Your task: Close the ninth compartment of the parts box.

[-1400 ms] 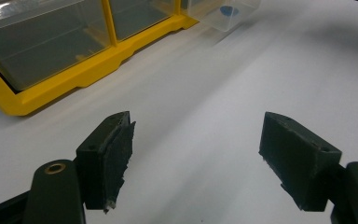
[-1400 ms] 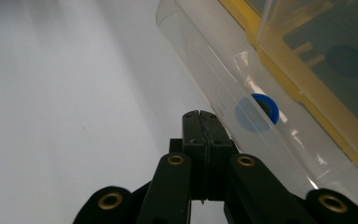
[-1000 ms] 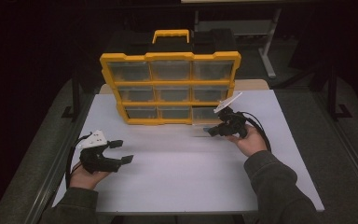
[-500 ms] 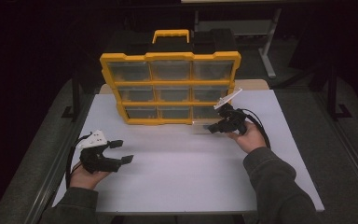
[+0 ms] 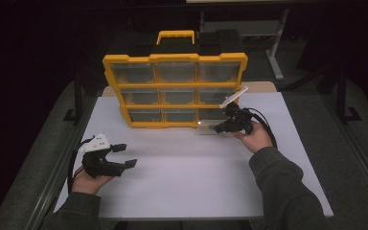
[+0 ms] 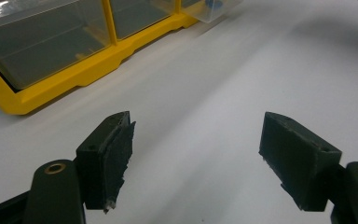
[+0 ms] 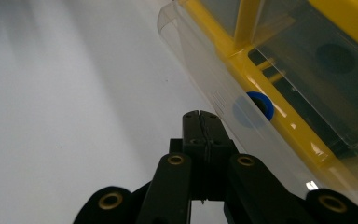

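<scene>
A yellow organizer case (image 5: 175, 58) with clear drawers stands upright at the back of the white table (image 5: 187, 177). Its bottom right drawer (image 5: 207, 126) is pulled partly out, and a small blue piece (image 7: 261, 105) lies inside it. My right gripper (image 5: 219, 128) is shut, nothing visibly between its jaws. In the right gripper view its tips (image 7: 200, 122) sit right beside the drawer's clear front (image 7: 205, 70); whether they touch it I cannot tell. My left gripper (image 5: 126, 155) rests low at the table's left front, open and holding nothing (image 6: 196, 140).
The case's yellow base (image 6: 74, 74) runs along the far side of the table, with the pulled-out drawer (image 6: 212, 10) at its end. The person's forearms come in from the near edge. Dark floor and table legs surround the table.
</scene>
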Demonstrator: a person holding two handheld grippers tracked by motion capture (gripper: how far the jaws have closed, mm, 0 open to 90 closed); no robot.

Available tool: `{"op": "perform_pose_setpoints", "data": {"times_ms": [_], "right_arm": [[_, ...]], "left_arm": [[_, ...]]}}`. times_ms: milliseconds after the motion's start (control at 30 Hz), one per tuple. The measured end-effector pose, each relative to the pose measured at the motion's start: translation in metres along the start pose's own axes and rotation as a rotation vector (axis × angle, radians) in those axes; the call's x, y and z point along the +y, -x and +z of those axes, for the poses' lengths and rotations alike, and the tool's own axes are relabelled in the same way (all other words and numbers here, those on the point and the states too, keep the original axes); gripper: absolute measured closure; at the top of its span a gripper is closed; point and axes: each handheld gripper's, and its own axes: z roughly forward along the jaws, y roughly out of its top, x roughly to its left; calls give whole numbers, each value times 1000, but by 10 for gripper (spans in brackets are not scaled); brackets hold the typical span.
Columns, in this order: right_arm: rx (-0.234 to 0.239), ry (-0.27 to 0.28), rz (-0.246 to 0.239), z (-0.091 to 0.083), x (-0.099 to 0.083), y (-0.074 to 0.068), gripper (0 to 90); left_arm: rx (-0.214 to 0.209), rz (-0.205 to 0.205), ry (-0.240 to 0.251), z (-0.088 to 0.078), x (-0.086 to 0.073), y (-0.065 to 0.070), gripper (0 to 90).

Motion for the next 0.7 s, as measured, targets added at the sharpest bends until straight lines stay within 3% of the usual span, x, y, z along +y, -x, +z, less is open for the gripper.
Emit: {"op": "perform_pose_setpoints", "data": {"times_ms": [700], "right_arm": [[-35, 11, 6, 1, 4, 8, 887]], "left_arm": [[0, -2, 3, 0, 0, 0, 248]]}}
